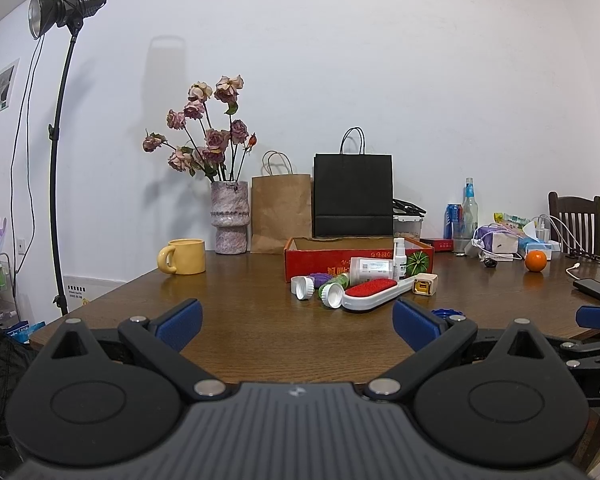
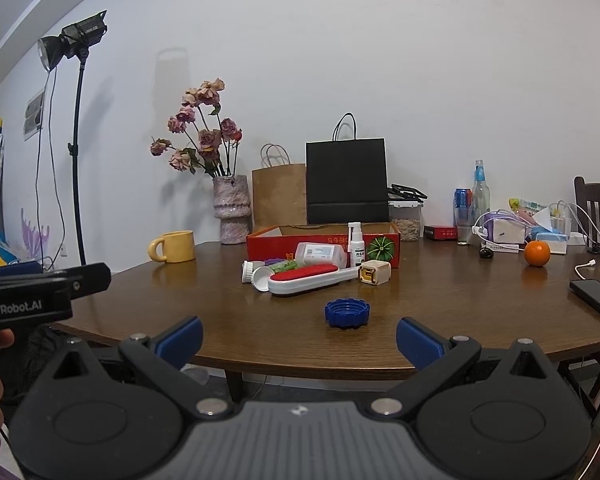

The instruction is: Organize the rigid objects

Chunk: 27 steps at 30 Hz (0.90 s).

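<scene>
A pile of small objects lies in front of an open red box (image 1: 300, 266) (image 2: 260, 246): a white lint brush with a red pad (image 1: 370, 294) (image 2: 308, 278), a white pill bottle (image 1: 370, 269) (image 2: 320, 255), a small spray bottle (image 1: 399, 258) (image 2: 355, 245), a beige charger block (image 1: 424, 284) (image 2: 376, 272), white caps and a green bottle (image 1: 328, 290) (image 2: 260, 274). A blue lid (image 2: 347, 314) lies alone nearer the table edge. My left gripper (image 1: 298, 326) and right gripper (image 2: 300, 340) are both open, empty, and short of the pile.
On the brown round table (image 1: 240, 320) (image 2: 440, 312) stand a yellow mug (image 1: 184, 256) (image 2: 174, 246), a flower vase (image 1: 230, 218) (image 2: 232, 208), brown and black paper bags, an orange (image 1: 536, 261) (image 2: 537, 253), a phone (image 2: 596, 300), bottles and clutter at right. A light stand is at left, a chair at right.
</scene>
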Each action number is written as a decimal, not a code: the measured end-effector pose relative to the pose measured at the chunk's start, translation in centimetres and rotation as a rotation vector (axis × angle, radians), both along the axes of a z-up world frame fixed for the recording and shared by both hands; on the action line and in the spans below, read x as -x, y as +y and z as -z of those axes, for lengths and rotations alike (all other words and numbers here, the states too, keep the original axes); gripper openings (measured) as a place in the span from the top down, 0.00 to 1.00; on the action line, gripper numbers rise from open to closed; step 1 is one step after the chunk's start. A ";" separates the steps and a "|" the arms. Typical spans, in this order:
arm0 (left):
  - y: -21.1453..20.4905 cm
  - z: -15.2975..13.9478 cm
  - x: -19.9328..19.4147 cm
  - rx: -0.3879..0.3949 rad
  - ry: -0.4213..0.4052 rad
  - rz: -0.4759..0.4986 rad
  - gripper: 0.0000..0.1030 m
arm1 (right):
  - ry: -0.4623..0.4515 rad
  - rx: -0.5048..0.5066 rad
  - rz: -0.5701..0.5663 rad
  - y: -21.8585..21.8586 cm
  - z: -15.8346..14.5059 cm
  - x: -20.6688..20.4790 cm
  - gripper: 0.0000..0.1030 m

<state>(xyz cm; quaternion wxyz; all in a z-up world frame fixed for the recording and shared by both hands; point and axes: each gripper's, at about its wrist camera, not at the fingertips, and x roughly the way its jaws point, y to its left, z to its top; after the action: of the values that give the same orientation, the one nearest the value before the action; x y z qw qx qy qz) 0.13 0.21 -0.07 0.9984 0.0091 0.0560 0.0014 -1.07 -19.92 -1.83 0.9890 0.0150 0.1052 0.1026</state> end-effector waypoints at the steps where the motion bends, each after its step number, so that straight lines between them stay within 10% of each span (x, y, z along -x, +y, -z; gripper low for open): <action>1: 0.0 0.0 0.0 0.000 0.000 0.000 0.00 | 0.001 -0.001 0.001 0.0 0.0 0.0 0.00; 27: 0.1 0.4 -0.5 0.005 0.024 0.010 0.00 | 0.000 0.001 0.013 0.0 -0.1 0.0 0.00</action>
<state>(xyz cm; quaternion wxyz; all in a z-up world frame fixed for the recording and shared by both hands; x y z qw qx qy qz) 0.66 0.28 -0.48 0.9977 0.0067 0.0679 -0.0037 -1.05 -19.87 -1.77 0.9897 0.0151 0.1052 0.0961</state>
